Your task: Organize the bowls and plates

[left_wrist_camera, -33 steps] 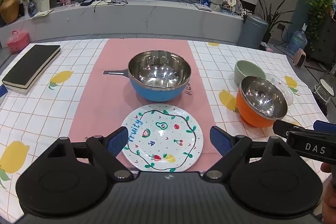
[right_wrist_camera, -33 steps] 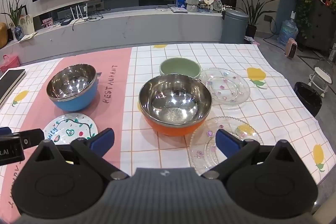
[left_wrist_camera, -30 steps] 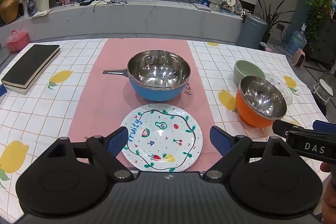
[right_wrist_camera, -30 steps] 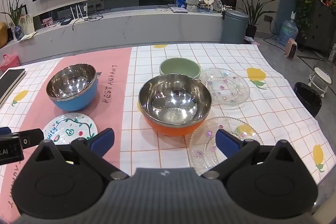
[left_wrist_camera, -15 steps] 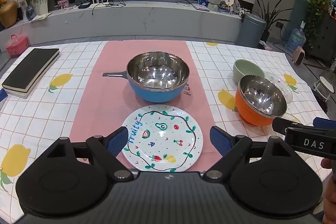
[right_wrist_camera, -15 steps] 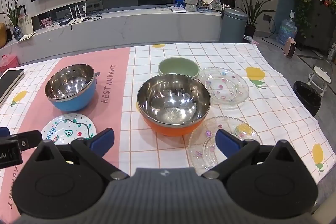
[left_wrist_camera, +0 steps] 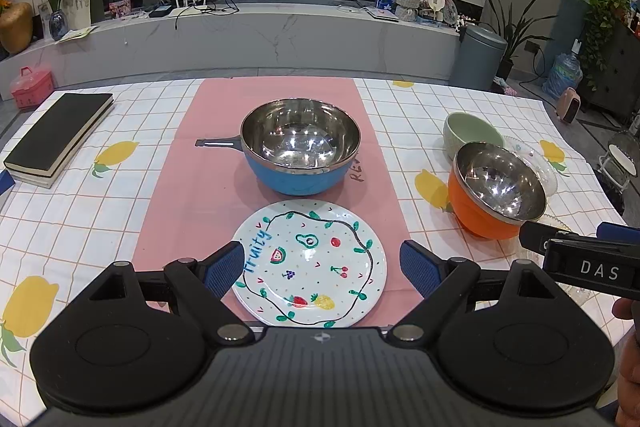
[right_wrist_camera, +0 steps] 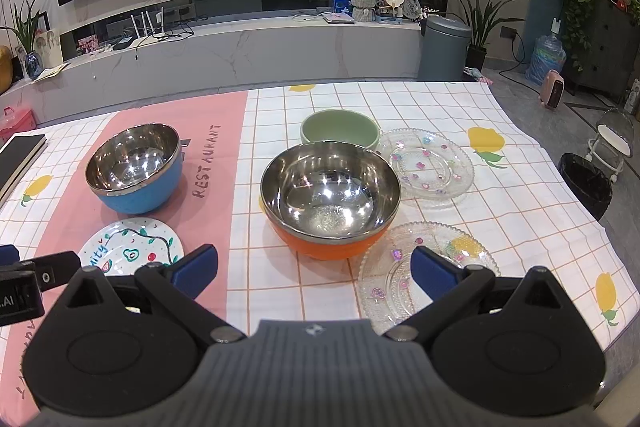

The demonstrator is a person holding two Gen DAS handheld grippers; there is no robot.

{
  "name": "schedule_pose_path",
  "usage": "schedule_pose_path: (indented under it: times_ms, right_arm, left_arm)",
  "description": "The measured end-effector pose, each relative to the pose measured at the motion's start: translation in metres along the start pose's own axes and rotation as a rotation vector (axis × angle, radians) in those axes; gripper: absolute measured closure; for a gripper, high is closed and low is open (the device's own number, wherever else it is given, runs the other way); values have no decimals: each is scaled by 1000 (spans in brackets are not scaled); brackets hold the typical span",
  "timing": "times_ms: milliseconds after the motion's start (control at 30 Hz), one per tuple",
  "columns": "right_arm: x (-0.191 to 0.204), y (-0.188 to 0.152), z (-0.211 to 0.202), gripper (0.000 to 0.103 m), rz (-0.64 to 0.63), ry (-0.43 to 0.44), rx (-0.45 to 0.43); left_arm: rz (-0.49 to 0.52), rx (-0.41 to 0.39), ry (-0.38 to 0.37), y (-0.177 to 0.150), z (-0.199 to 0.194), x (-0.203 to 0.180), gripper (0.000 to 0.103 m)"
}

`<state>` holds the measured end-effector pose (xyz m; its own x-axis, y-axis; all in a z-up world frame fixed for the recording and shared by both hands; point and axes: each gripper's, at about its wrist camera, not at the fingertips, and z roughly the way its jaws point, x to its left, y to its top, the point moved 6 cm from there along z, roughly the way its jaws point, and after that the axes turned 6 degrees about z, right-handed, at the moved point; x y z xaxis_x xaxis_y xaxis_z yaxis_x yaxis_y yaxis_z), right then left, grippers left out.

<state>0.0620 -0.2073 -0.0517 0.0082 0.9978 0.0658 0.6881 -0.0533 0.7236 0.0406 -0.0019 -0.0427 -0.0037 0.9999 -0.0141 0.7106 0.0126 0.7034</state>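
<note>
My left gripper (left_wrist_camera: 322, 267) is open above the near edge of the white fruit-painted plate (left_wrist_camera: 310, 261), with nothing between its fingers. Behind the plate stands a blue steel-lined bowl (left_wrist_camera: 300, 151) with a side handle. To the right sit an orange steel-lined bowl (left_wrist_camera: 496, 191) and a green bowl (left_wrist_camera: 472, 133). My right gripper (right_wrist_camera: 314, 267) is open and empty, just in front of the orange bowl (right_wrist_camera: 330, 195). A clear glass plate (right_wrist_camera: 428, 267) lies partly under its right finger; a second glass plate (right_wrist_camera: 426, 167) lies beside the green bowl (right_wrist_camera: 340, 133).
A black book (left_wrist_camera: 56, 135) lies at the table's far left. The checked tablecloth (left_wrist_camera: 100, 211) with a pink runner (left_wrist_camera: 192, 195) covers the table. The table's right edge (right_wrist_camera: 580, 195) drops to the floor, where a black bin (right_wrist_camera: 586, 185) stands.
Both grippers have drifted slightly; the bowls and plates have stayed where they were. Both grippers stay open.
</note>
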Motion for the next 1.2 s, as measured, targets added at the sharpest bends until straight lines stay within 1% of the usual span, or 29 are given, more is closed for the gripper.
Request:
schedule_pose_path:
  times_ms: [1200]
  right_arm:
    - [-2, -1, 4, 3, 3, -10, 8]
  left_arm:
    - [-7, -5, 0, 1, -2, 1, 1]
